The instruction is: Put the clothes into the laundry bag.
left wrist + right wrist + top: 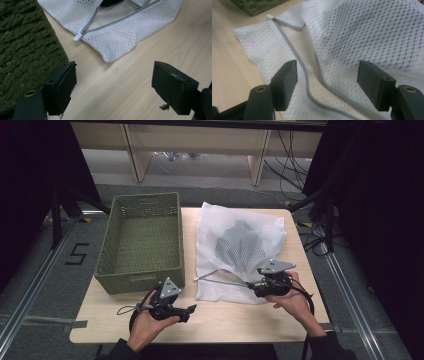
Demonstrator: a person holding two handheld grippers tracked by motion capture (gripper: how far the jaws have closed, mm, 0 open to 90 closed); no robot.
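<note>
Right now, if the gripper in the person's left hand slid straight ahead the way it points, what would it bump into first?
Probably the white mesh bag: the left gripper, jaws open and empty, faces its near corner across bare table. The green basket lies just to one side.

Two hands work low at the table's near edge: the left gripper [191, 309], at seven o'clock, points toward three with jaws wide; the right gripper [250, 285], at five o'clock, gapes toward nine.

The left hand-held gripper [113, 82] hangs open over the bare wooden surface [140, 75]. Ahead lies a white mesh bag [120, 32]. A green basket [22, 47] stands beside it.
</note>
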